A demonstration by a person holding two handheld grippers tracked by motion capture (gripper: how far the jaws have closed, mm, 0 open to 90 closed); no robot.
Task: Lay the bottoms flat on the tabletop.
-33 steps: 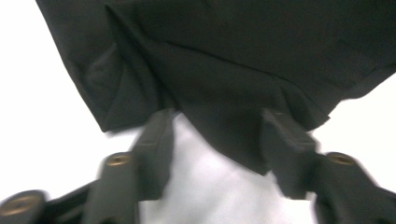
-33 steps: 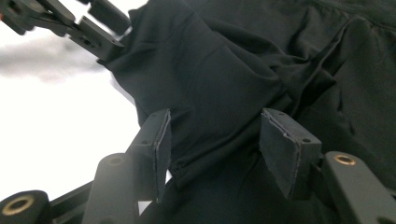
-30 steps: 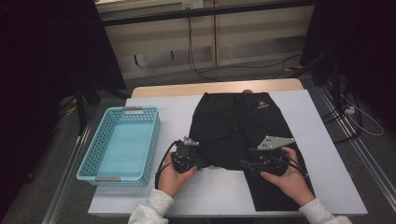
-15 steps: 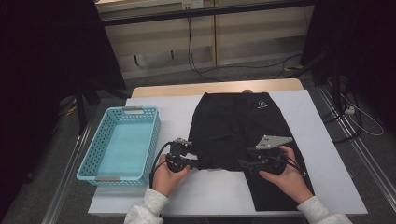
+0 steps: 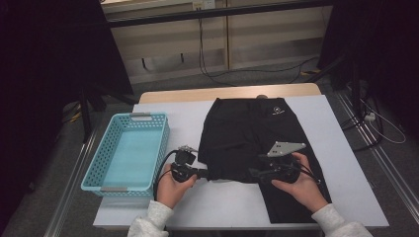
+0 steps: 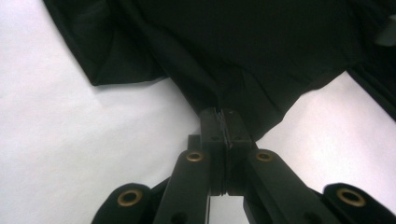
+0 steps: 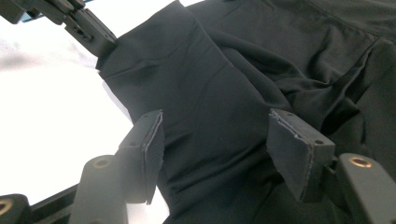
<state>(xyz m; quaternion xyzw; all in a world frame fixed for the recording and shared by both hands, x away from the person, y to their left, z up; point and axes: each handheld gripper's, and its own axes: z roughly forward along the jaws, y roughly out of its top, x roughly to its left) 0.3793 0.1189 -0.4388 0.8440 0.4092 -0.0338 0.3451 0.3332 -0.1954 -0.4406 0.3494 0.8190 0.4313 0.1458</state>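
- Basket point(image 5: 127, 152): light blue, mesh-walled, nothing in it; sits on the white table point(image 5: 346, 163) well to the outer side of the left gripper's fingers, untouched.
- Left gripper point(image 5: 206, 173): a second ago its jaws stood partly apart at the cloth edge; they have since closed fully. In the left gripper view the fingertips point(image 6: 223, 122) are pinched tight on a thin fold of cloth.
- Black trousers point(image 5: 257, 140): spread flat on the table, waistband at the far side. One leg is folded up; its edge runs straight ahead of the left fingertips and its bulk lies between the two grippers.
- Right gripper point(image 5: 253, 173): jaws have just been opening a little further. In the right gripper view the pads point(image 7: 299, 140) stand apart with the folded leg point(image 7: 215, 116) between them, neither pressing on it.
- Reading: the left grip looks secured; the right side has yet to clamp before the fold can likely be carried on.
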